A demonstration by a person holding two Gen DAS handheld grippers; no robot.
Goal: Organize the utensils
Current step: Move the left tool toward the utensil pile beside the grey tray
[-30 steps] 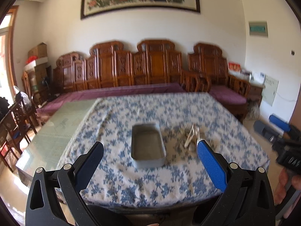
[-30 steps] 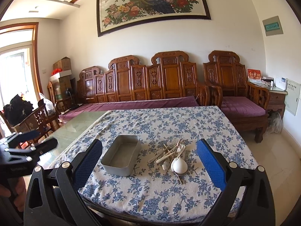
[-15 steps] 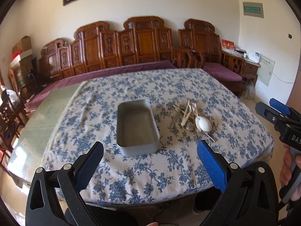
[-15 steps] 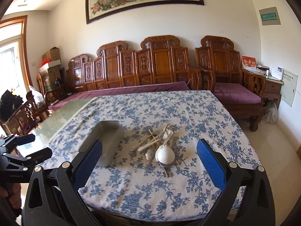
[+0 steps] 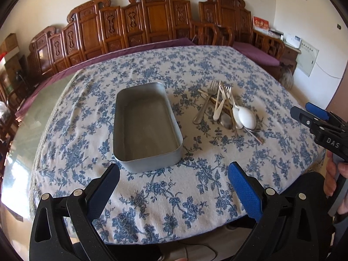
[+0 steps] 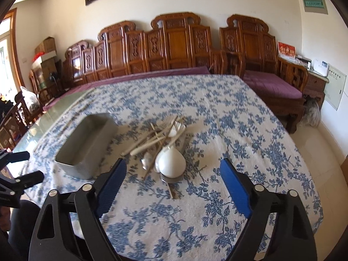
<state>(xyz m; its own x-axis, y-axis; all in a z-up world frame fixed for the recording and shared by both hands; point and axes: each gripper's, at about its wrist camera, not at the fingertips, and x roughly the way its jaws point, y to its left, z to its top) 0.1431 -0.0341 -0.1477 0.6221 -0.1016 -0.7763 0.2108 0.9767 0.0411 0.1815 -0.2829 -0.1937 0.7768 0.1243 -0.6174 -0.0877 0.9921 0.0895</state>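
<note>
An empty grey metal tray (image 5: 145, 124) lies on the blue-flowered tablecloth (image 5: 174, 195). To its right is a pile of utensils (image 5: 226, 108): forks, chopsticks, metal spoons and a white spoon (image 5: 246, 117). My left gripper (image 5: 174, 174) is open and empty, just in front of the tray's near end. My right gripper (image 6: 173, 171) is open and empty, close in front of the white spoon (image 6: 171, 161) in the pile (image 6: 161, 139). The tray (image 6: 87, 143) is to its left. The right gripper also shows in the left wrist view (image 5: 313, 117).
Carved wooden benches (image 5: 152, 21) with purple cushions line the wall behind the table. A bare glass strip of the table (image 5: 28, 117) runs left of the cloth. Chairs stand at the far left (image 6: 15, 121). The left gripper shows in the right wrist view (image 6: 19, 169).
Both grippers have moved forward and down over the table. The tray and the utensil pile now look much larger and closer. Both stay open.
</note>
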